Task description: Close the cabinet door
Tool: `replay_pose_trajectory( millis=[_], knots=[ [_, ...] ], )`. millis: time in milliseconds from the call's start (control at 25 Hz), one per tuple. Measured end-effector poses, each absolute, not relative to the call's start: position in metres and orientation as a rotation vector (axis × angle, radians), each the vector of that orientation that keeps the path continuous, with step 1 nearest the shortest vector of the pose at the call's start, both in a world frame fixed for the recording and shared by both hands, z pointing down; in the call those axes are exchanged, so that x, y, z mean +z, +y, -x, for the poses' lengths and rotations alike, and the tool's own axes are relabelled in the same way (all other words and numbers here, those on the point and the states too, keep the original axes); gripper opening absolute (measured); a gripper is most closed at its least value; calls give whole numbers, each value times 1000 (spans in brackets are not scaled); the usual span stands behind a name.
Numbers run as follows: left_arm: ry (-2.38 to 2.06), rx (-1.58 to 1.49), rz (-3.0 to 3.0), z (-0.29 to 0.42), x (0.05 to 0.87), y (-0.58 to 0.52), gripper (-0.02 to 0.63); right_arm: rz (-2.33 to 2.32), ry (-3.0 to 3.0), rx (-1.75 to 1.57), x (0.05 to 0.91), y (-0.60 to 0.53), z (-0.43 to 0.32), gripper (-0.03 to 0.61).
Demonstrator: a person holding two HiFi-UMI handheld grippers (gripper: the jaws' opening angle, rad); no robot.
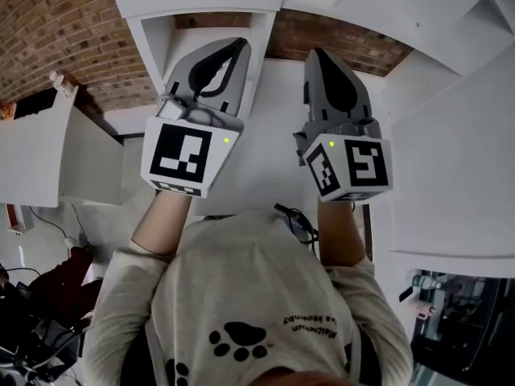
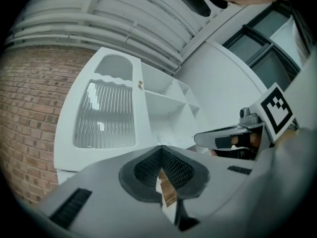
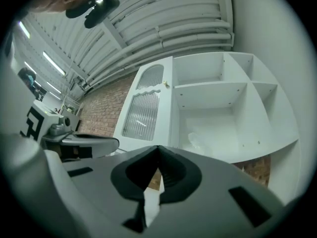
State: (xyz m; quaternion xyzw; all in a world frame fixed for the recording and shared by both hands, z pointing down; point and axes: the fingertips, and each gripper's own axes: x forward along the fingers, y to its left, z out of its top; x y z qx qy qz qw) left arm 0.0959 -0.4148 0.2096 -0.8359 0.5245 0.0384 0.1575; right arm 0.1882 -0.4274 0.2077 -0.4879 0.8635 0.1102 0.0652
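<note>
Claws first: your left claw [image 1: 239, 45] and your right claw [image 1: 315, 53] are both closed to nothing, tips pressed together with no object between them, held side by side and apart from each other in front of your chest. You can confirm it in each gripper view, where the left claw [image 2: 159, 147] and the right claw [image 3: 157, 147] each show their ridged pads meeting at the tip. Behind everything you have a brick wall [image 2: 29, 108], and against it stands the white cabinet [image 3: 247, 83], its open compartments split by shelves and a vertical divider. The cabinet door [image 3: 143, 108] is swung wide open on the cabinet's left side, well clear of both claws; it carries a ribbed glass panel [image 2: 106, 115] under a smaller arched pane. On the door's free edge you can see a small knob [image 2: 140, 85]. Something pale and crumpled [image 3: 198, 142] lies in the lower compartment, too faint to name.
</note>
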Motion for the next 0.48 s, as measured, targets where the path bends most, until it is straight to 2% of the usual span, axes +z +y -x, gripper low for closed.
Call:
replay_pose_trajectory(
  millis=[480],
  knots=[
    [1608, 18, 2490, -90, 293, -386, 9, 1507, 2661, 318, 280, -394, -175, 9]
  ],
)
